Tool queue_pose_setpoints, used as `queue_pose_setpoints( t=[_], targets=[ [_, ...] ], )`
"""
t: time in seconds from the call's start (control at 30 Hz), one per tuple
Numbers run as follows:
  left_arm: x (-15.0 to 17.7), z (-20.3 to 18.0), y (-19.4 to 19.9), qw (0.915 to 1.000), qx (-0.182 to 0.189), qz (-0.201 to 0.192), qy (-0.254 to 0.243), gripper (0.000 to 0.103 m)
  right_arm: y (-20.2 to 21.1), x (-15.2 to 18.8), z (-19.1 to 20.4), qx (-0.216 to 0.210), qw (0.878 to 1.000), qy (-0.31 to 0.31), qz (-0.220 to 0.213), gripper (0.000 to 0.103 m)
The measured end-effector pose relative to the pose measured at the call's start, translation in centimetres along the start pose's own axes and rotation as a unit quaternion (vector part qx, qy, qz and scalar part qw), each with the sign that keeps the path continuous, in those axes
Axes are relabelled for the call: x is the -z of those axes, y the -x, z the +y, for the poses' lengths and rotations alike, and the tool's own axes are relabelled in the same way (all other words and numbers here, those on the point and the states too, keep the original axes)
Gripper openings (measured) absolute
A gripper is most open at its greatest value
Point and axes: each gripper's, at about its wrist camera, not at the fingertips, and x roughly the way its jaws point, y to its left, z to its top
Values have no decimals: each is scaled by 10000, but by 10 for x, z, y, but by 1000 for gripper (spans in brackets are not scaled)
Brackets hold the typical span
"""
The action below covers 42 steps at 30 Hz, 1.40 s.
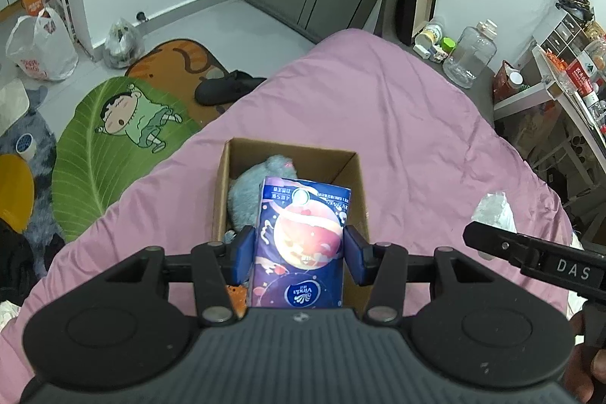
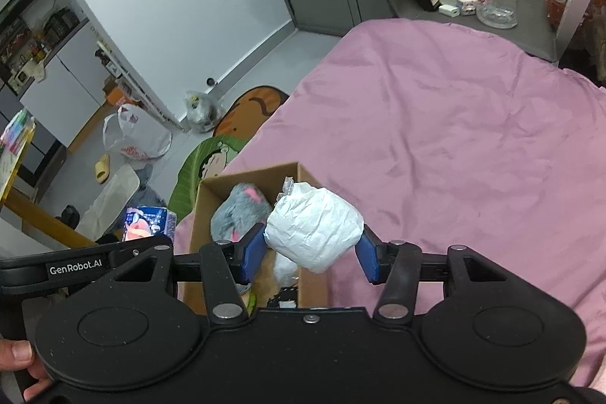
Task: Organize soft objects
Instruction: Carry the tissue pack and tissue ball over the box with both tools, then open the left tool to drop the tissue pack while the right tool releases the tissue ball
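Delivery to the cardboard box on the pink bedcover looked to be the step in hand; the left gripper pinched a purple tissue pack above the box, and the right gripper pinched a crumpled white bundle, possibly tissue or plastic, over its near corner, beside the grey plush toy already inside. Next, each load wanted lowering past the rim before the jaws let go; the pack read "Vinda", the tools "DAS" and "GenRobot.AI".
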Motion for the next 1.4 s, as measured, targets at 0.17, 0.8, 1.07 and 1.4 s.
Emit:
queue_pose_setpoints(
  t=[0.17, 0.8, 1.07, 1.4],
  targets=[
    [2, 14, -9, 9998, 118, 129, -33, 49, -8, 7, 15, 37, 10000, 12, 68, 50],
    [9, 20, -71, 9932, 723, 893, 166, 58, -37, 19, 32, 346, 9988, 12, 343, 50],
    [-5, 48, -57, 9969, 303, 672, 266, 62, -63, 12, 46, 180, 9986, 31, 501, 50],
    [-24, 76, -43, 9979, -47, 489, 411, 62, -90, -7, 56, 38, 9986, 11, 530, 50]
  ],
)
